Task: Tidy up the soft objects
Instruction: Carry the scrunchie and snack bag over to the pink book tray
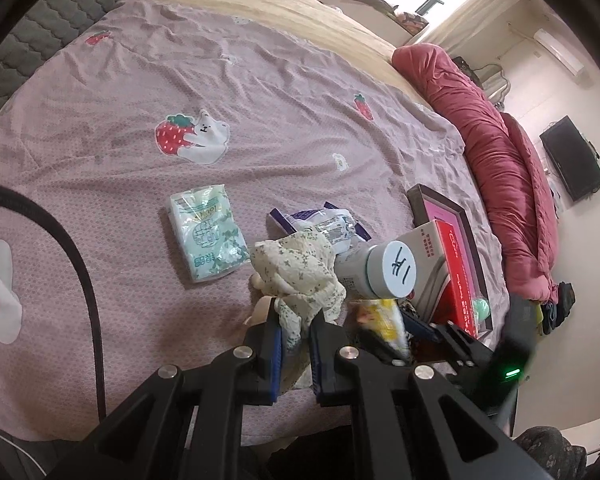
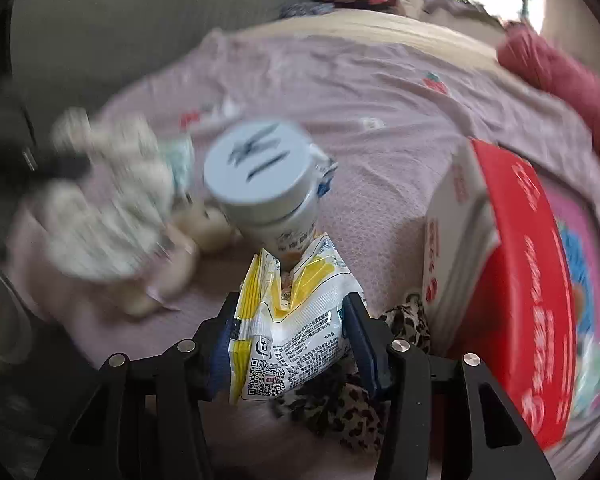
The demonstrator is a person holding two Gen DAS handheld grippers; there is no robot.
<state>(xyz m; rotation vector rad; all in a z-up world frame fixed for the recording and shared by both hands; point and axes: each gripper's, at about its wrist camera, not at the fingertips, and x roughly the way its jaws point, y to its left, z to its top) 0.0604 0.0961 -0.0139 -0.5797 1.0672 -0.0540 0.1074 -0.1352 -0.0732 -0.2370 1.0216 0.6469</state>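
My left gripper (image 1: pixel 296 322) is shut on a cream floral cloth (image 1: pixel 296 272), bunched above the pink bedsheet (image 1: pixel 140 80); cream doll-like limbs (image 1: pixel 260 308) show under it. In the right wrist view the same cloth (image 2: pixel 108 200) is blurred at the left. My right gripper (image 2: pixel 290 314) is shut on a crumpled yellow and white packet (image 2: pixel 296 320), with both pads against its sides. That packet (image 1: pixel 384 320) also shows in the left wrist view, just right of the cloth. A leopard-print cloth (image 2: pixel 340 404) lies under the right gripper.
A white bottle with a pale blue lid (image 1: pixel 392 270) lies beside a red and white box (image 1: pixel 456 276) and a framed picture (image 1: pixel 448 208). A green tissue pack (image 1: pixel 206 236) and a purple packet (image 1: pixel 324 224) lie further out. A red duvet (image 1: pixel 500 152) lines the right edge.
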